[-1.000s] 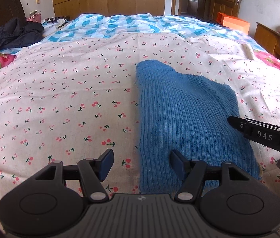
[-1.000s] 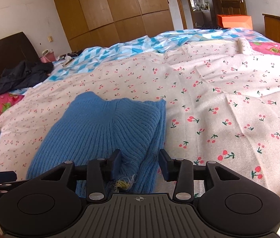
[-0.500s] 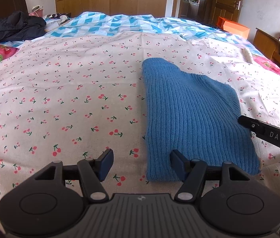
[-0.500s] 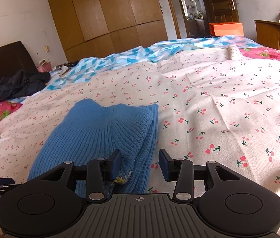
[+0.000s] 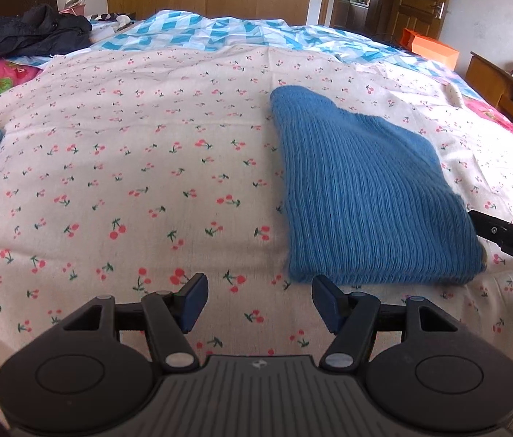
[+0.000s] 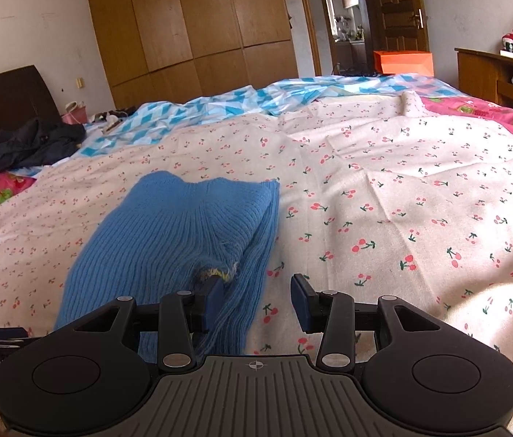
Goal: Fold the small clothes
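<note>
In the left wrist view the left gripper (image 5: 258, 304) sits at bottom centre, jaws wide with only cherry-print sheet (image 5: 129, 182) between them. A second ago its right pad overlapped the near edge of the folded blue knit sweater (image 5: 362, 196); now the sweater lies clear of it, right of centre. In the right wrist view the sweater (image 6: 183, 233) has slid toward lower left, and the right gripper (image 6: 254, 300), bottom centre, stands half open and empty, its left pad still against a frayed knit edge. Both grippers have backed away, so this fold looks finished.
</note>
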The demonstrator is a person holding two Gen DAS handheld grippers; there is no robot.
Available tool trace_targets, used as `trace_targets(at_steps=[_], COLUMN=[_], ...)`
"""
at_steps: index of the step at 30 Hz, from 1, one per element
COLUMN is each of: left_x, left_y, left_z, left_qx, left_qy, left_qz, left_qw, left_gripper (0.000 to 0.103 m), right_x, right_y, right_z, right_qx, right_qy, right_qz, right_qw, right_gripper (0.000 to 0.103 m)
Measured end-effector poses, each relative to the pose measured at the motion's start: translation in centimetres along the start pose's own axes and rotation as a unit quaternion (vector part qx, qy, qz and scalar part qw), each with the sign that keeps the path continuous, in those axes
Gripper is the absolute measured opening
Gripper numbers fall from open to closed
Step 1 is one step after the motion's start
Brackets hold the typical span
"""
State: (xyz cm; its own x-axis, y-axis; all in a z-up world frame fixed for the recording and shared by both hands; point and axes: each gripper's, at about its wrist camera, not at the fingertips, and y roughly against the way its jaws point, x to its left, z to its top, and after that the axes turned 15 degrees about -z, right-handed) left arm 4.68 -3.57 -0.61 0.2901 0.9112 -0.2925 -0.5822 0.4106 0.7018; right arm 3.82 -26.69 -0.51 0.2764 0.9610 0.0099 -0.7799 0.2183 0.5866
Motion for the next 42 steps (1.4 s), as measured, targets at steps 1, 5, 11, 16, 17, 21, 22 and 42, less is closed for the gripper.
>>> trace_targets(at_steps=[1, 5, 11, 16, 17, 21, 22, 42], left_x=[0.0, 0.0, 0.3, 0.1, 0.1, -0.1, -0.1, -0.4], left_y=[0.0, 0.1, 0.3, 0.4, 0.4, 0.4, 0.5, 0.4], left_z=[-0.2, -0.6, -1.1, -1.4, -1.5, -1.7, -1.7, -1.9], left_qx=[0.001, 0.002, 0.001, 0.003, 0.004, 0.006, 0.006, 0.009], left_qy=[0.000, -0.004, -0.003, -0.010, -0.011, -0.016, -0.017, -0.021], left_qz=[-0.002, -0.006, -0.008, -0.008, -0.007, -0.005, -0.005, -0.003], left_qw=[1.0000, 1.0000, 1.0000, 0.9999, 0.9999, 0.9998, 0.9998, 0.9997], left_gripper=[0.068, 0.068, 0.068, 0.068, 0.068, 0.068, 0.068, 0.069], right_x=[0.2, 0.8, 1.4, 1.3, 1.2, 1.2, 1.2, 0.7], right_y=[0.2, 0.8, 1.6, 2.1, 2.1, 2.1, 2.2, 1.5], right_z=[-0.1, -0.7, -1.3, -1.6, -1.7, -1.8, -1.8, -2.2], right_qx=[0.001, 0.006, 0.013, 0.018, 0.019, 0.024, 0.025, 0.052], right_qy=[0.004, 0.016, 0.028, 0.019, 0.018, 0.017, 0.016, 0.014], right_qz=[-0.001, -0.004, -0.005, -0.008, -0.011, -0.023, -0.026, -0.053], right_qw=[1.000, 1.000, 1.000, 1.000, 1.000, 0.999, 0.999, 0.997], right_gripper=[0.041, 0.041, 0.041, 0.041, 0.041, 0.041, 0.041, 0.041])
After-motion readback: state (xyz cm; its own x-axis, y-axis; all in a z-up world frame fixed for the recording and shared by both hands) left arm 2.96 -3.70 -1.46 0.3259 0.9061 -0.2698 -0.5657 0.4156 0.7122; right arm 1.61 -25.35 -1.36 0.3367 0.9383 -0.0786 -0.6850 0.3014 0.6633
